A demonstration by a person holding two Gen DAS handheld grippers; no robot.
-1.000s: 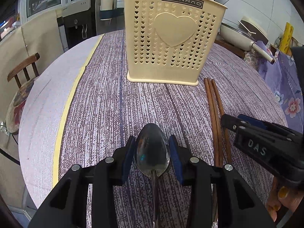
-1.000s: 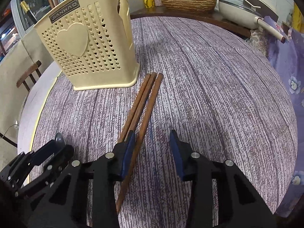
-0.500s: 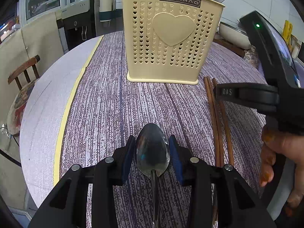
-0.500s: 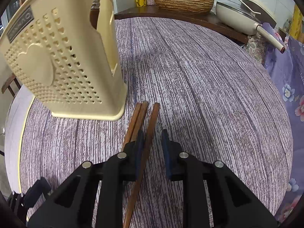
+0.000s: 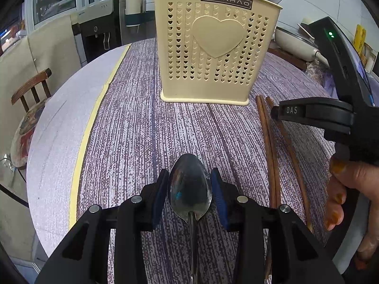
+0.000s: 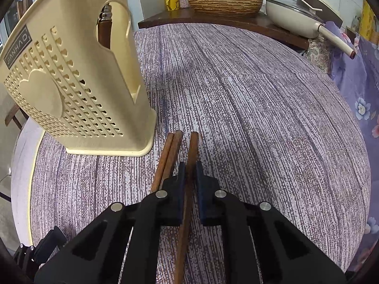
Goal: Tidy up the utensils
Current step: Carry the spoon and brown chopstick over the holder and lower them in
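The left gripper (image 5: 189, 187) sits low over the near part of the bench (image 5: 132, 142), its blue pads on either side of the bowl of a metal spoon (image 5: 189, 184). The pads hug the bowl's edges, so the gripper is closed on the spoon, whose handle runs back toward the camera between the black arms.

To the far left, off the bench, a wooden chair (image 5: 30, 90) stands with a patterned seat. A yellow strip (image 5: 94, 118) runs along the bench cover from near to far, dividing a pale border from the purple streaked cloth.

Farther back at the middle, a cream utensil holder (image 5: 218, 47) stands upright on the bench, perforated with small hearts and bearing one large raised heart. A dark-handled utensil (image 6: 105, 28) shows through the cut-out in its side wall.

Just right of the holder's base lie three brown chopsticks (image 5: 267, 142), running near to far. Two lie touching as a pair (image 6: 169, 156); the third chopstick (image 6: 192, 151) lies just right of them.

The right gripper (image 6: 189, 172) has just been closing and now pinches that third chopstick between its pads, with the pair outside its left finger. In the left wrist view a hand (image 5: 348, 189) holds this gripper's handle at the right edge.

On the far right, beyond the bench, a woven basket (image 6: 225, 0) and a cream pan (image 6: 298, 19) rest on a dark wooden shelf (image 6: 165, 19).
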